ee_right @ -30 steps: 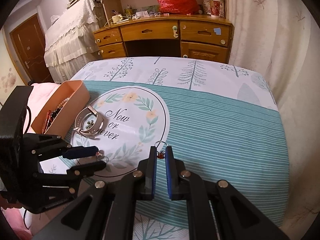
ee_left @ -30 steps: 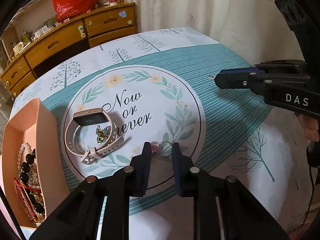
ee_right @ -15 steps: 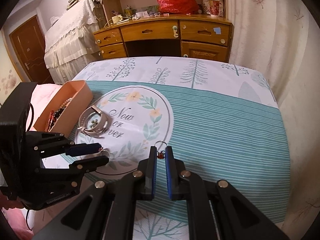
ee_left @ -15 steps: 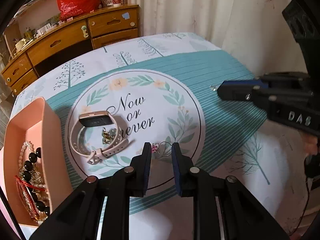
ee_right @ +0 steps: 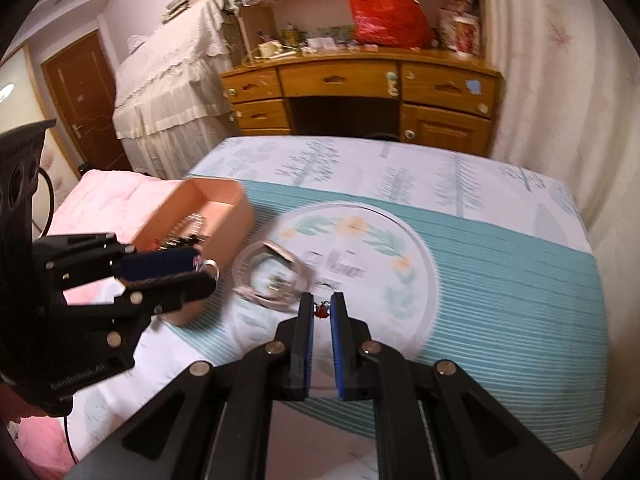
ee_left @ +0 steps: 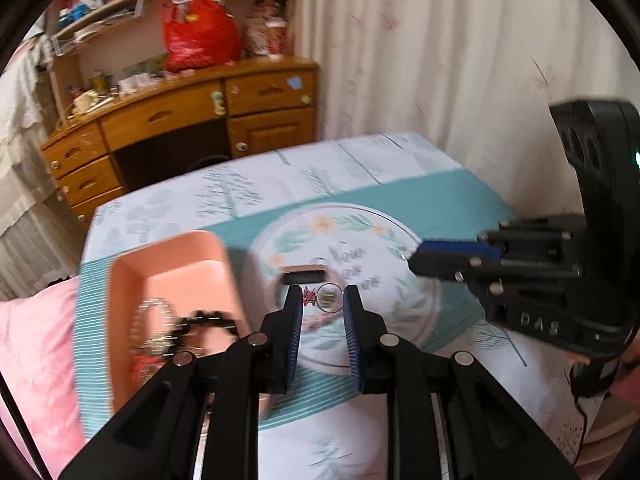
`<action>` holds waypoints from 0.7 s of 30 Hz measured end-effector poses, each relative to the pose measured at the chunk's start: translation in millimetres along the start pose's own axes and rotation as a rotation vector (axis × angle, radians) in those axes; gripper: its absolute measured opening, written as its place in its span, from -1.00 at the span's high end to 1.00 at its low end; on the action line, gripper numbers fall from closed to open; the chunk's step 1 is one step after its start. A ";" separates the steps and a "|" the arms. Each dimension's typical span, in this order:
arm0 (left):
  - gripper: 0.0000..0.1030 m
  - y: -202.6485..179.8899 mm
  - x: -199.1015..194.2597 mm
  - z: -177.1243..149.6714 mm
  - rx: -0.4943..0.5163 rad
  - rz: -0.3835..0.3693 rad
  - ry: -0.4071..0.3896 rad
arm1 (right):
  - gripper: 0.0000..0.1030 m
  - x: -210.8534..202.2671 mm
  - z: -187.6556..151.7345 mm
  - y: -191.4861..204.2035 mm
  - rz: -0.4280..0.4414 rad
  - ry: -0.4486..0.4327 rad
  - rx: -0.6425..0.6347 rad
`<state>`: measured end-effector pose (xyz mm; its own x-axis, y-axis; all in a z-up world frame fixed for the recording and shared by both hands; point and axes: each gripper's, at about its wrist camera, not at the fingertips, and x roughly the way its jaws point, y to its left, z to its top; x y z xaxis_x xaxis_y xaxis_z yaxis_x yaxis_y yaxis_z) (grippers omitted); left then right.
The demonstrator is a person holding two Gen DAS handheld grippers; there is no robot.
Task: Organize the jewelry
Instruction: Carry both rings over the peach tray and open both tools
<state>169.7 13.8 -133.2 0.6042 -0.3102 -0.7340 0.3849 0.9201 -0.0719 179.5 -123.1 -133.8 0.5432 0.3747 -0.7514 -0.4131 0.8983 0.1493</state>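
Note:
My left gripper (ee_left: 322, 300) is shut on a silver hoop earring with a pink charm (ee_left: 325, 298) and holds it in the air, just right of the pink tray (ee_left: 168, 264). In the right wrist view this gripper (ee_right: 200, 272) is beside the tray (ee_right: 224, 204). My right gripper (ee_right: 321, 310) is shut on a hoop earring with a red charm (ee_right: 321, 311), above the table. A pale pink smartwatch (ee_right: 269, 280) lies on the round printed mat (ee_right: 404, 280), with small gold earrings (ee_right: 276, 280) inside its strap loop. The tray holds bead and pearl bracelets (ee_left: 192, 320).
The table has a teal striped cloth (ee_right: 500, 280). A pink cushion (ee_left: 36, 344) lies left of the tray. A wooden desk (ee_right: 360, 96) with a red bag (ee_right: 380, 16) stands behind the table. White curtains (ee_left: 440, 60) hang at the right.
Both grippers have swung left toward the pink tray, each still holding its earring. The left gripper has risen and now hangs near the tray's right edge. The views are motion-blurred.

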 end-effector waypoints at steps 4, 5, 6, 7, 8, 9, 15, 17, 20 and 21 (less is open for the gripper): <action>0.64 35.3 -19.5 -3.4 -0.057 0.040 -0.024 | 0.84 3.4 10.2 32.6 0.032 -0.020 0.004; 0.64 44.6 -24.2 -4.7 -0.072 0.050 -0.030 | 0.84 3.7 11.7 38.6 0.039 -0.024 0.004; 0.64 56.2 -29.6 -6.8 -0.087 0.060 -0.037 | 0.84 4.9 14.5 47.7 0.050 -0.030 0.005; 0.64 65.1 -33.5 -8.2 -0.096 0.067 -0.040 | 0.84 6.4 17.4 57.5 0.063 -0.037 0.004; 0.64 75.9 -37.4 -10.3 -0.107 0.079 -0.043 | 0.84 7.1 19.1 64.7 0.070 -0.041 0.003; 0.64 82.2 -40.1 -11.9 -0.112 0.088 -0.044 | 0.84 8.7 21.7 74.4 0.080 -0.047 0.001; 0.64 126.5 -54.4 -24.9 -0.141 0.107 -0.035 | 0.84 20.3 31.2 122.4 0.114 -0.058 -0.024; 0.64 133.1 -57.7 -26.8 -0.135 0.098 -0.040 | 0.84 22.8 32.7 131.6 0.115 -0.065 -0.020; 0.64 140.5 -59.5 -28.2 -0.133 0.070 -0.048 | 0.84 26.5 34.2 139.3 0.106 -0.073 0.006; 0.64 142.5 -58.8 -28.4 -0.134 0.058 -0.046 | 0.82 26.9 34.6 140.6 0.092 -0.072 0.014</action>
<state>169.2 169.9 -119.5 0.6555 -0.2629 -0.7079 0.2537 0.9596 -0.1215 161.4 21.2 -110.8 0.5545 0.4705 -0.6864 -0.4533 0.8625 0.2250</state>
